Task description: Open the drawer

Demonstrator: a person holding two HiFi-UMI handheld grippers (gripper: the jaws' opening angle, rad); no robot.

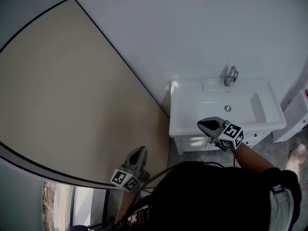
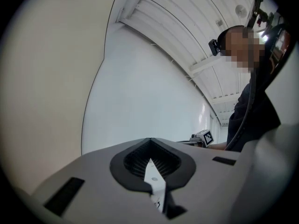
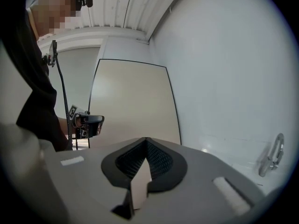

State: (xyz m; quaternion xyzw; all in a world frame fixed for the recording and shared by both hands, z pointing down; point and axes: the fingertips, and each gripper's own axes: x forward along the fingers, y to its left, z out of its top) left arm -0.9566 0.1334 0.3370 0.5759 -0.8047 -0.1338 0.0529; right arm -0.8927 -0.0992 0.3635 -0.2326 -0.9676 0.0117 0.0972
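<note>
My 2 grippers both have their jaws pressed together with nothing between them. The right gripper (image 1: 204,125) hangs over the front edge of the white vanity (image 1: 185,121), just above the drawer (image 1: 195,141), which is shut at its front left. The left gripper (image 1: 139,152) is well apart, by the beige wall panel (image 1: 72,90).
</note>
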